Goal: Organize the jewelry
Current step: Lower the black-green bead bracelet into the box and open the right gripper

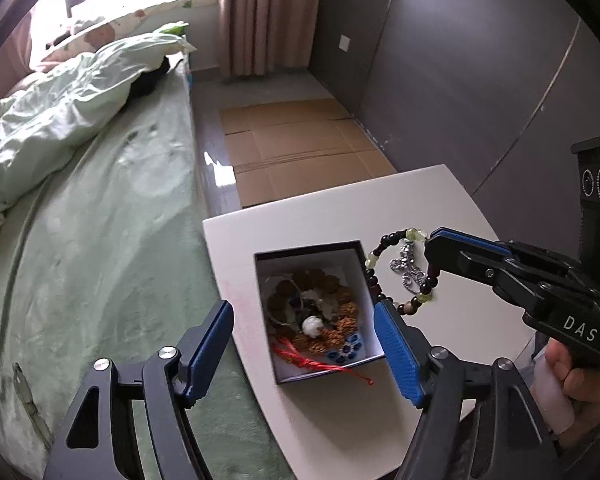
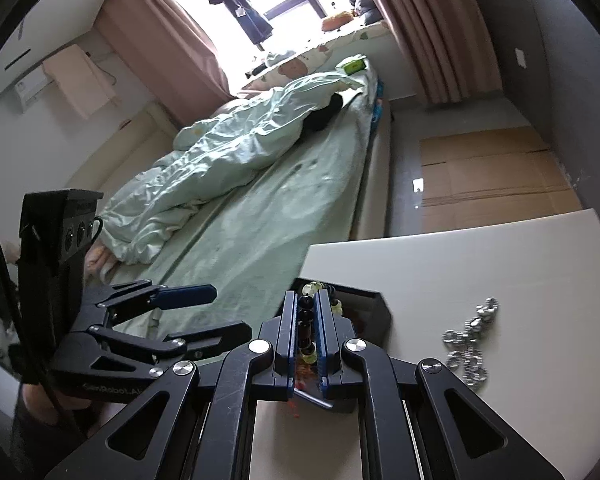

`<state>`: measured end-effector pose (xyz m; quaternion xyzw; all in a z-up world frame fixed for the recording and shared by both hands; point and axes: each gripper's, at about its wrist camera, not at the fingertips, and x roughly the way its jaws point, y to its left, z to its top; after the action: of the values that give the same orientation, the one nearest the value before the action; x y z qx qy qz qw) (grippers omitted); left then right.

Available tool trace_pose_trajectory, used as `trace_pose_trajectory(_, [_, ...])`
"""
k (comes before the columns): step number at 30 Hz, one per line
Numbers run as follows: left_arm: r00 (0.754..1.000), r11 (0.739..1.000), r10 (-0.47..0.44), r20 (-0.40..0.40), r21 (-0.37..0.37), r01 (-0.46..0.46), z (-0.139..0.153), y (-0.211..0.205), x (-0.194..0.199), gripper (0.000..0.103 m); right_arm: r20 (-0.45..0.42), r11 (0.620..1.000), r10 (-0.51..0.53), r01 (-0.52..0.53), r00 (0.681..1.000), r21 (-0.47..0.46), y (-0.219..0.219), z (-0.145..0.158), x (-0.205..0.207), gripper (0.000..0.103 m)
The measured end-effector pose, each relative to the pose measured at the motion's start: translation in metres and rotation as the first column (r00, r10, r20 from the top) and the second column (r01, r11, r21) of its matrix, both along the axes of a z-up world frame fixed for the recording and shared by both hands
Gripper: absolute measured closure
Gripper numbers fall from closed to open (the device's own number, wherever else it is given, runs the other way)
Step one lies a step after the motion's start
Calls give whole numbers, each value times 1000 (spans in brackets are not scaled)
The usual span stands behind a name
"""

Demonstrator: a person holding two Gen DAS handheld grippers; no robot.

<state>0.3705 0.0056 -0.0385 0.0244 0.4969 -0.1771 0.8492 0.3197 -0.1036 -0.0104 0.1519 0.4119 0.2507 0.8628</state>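
Note:
A dark open box (image 1: 308, 250) with a white lining sits on the white table (image 1: 380, 200). It holds brown bead strands (image 1: 340, 318), a white piece, a red cord (image 1: 320, 364) and a blue flower piece. My left gripper (image 1: 303, 308) hovers above the box, open, with nothing between its fingers. My right gripper (image 1: 430, 242) is shut on a bracelet of dark and pale green beads (image 1: 392, 238), which hangs just past the box's right corner. A silver chain (image 1: 410, 270) lies on the table under the bracelet. In the right wrist view the bracelet (image 2: 305, 320) sits between the pads of the right gripper (image 2: 305, 300), with the box (image 2: 374, 312) ahead, the chain (image 2: 466, 344) to the right and the left gripper (image 2: 224, 312) to the left.
A bed with a green sheet (image 1: 100, 240) and a rumpled duvet (image 1: 60, 120) runs along the table's left side. Flattened cardboard (image 1: 296, 152) lies on the floor beyond the table. A grey wall (image 1: 460, 80) stands to the right. A hand (image 1: 576, 376) holds the right gripper.

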Motion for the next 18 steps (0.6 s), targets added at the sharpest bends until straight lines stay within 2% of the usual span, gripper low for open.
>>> trace_pose_trajectory(13, [998,998,67,-18,-9,-67,-8,37,-7,28,-86,986,114,-102,990,134,32,-18,12,93])
trace_pose_trajectory(15, [998,998,67,-15,-8,-67,-7,37,-8,24,-144,986,124,-107,982,125,36,-27,15,75])
trace_pose_trajectory(16, [998,998,65,-13,-8,-65,-6,36,-8,22,-162,990,113,-97,980,106,36,-32,17,49])
trace_pose_trajectory(17, [998,998,62,-10,-9,-62,-6,35,-9,21,-169,994,88,-76,982,76,34,-35,17,39])
trace_pose_trajectory(18, [998,998,57,-8,-12,-57,-5,34,-9,21,-167,997,69,-60,983,56,31,-35,16,39])
